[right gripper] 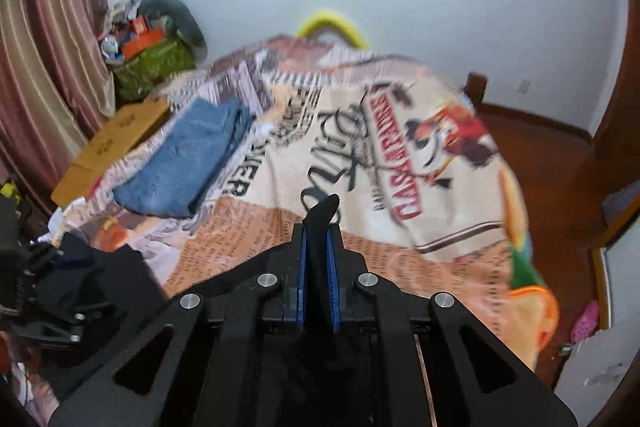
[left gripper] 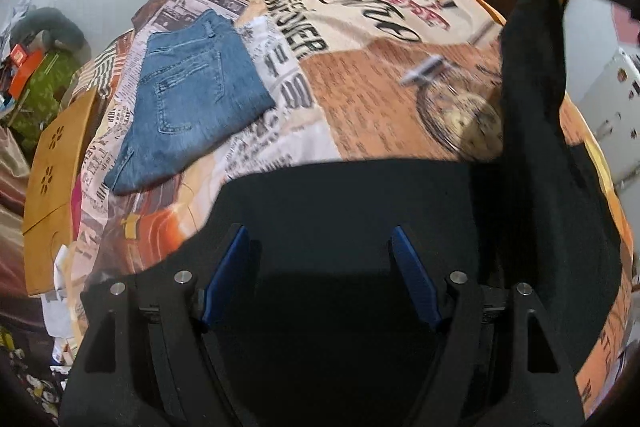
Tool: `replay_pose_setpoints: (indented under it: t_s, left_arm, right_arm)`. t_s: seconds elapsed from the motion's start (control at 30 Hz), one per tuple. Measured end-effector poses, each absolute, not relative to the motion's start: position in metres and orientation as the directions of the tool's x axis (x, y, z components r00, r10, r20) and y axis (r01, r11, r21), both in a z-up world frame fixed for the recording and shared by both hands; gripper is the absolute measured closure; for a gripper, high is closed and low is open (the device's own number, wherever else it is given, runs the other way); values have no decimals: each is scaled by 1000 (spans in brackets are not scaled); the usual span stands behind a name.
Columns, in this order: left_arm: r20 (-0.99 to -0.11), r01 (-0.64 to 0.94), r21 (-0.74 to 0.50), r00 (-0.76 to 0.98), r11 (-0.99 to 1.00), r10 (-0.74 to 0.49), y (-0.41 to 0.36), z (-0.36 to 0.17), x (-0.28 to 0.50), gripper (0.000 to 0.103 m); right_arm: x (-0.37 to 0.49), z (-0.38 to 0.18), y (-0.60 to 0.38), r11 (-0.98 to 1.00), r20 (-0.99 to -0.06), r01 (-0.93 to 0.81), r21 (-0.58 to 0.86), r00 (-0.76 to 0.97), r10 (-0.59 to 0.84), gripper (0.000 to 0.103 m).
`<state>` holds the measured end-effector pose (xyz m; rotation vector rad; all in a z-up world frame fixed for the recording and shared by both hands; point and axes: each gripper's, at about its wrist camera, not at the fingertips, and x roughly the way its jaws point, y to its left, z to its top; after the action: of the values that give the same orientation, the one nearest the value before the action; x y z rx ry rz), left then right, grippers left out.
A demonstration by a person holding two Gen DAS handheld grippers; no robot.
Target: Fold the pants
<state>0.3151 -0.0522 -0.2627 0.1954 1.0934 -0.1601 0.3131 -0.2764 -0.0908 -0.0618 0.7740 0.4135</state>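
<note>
The black pants [left gripper: 344,195] lay partly spread on the bed directly beneath and ahead of the left tool's open fingers, plain dark cloth with a curved far edge. Toward the right of that tool one part [left gripper: 532,67] rose steeply, lifted off the bed. A narrow fold of the same black cloth [right gripper: 320,227] stood pinched between the right tool's blue pads, its tip poking out past them.
</note>
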Motion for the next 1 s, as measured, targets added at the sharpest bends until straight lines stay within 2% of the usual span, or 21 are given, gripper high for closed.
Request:
replay_pose_setpoints:
  t_s: [0.23, 0.43, 0.57, 0.7, 0.87, 1.0]
  left_arm:
    - [-898, 330, 78, 432, 941, -77, -89, -254, 278, 29]
    - [-902, 425, 80, 416, 902, -116, -125, -252, 245, 29]
    - [-901, 439, 96, 420, 893, -110, -139, -256, 232, 29]
    - [-905, 418, 58, 405, 906, -128, -141, -260, 228, 27]
    - [-904, 414, 57, 408, 909, -129, -144, -264, 220, 24]
    - [-903, 410, 55, 410, 911, -130, -144, -265, 218, 22]
  right_arm:
    - [254, -50, -312, 933, -632, -357, 45, 713, 303, 95]
    - [206, -59, -345, 945, -632, -317, 76, 718, 292, 95]
    - [173, -89, -370, 963, -671, -250, 101, 698, 251, 95]
    - [152, -123, -389, 974, -719, -182, 134, 659, 222, 95]
    - [127, -179, -406, 972, -768, -73, 225, 600, 223, 95]
    - [108, -210, -407, 970, -803, -24, 242, 555, 214, 94]
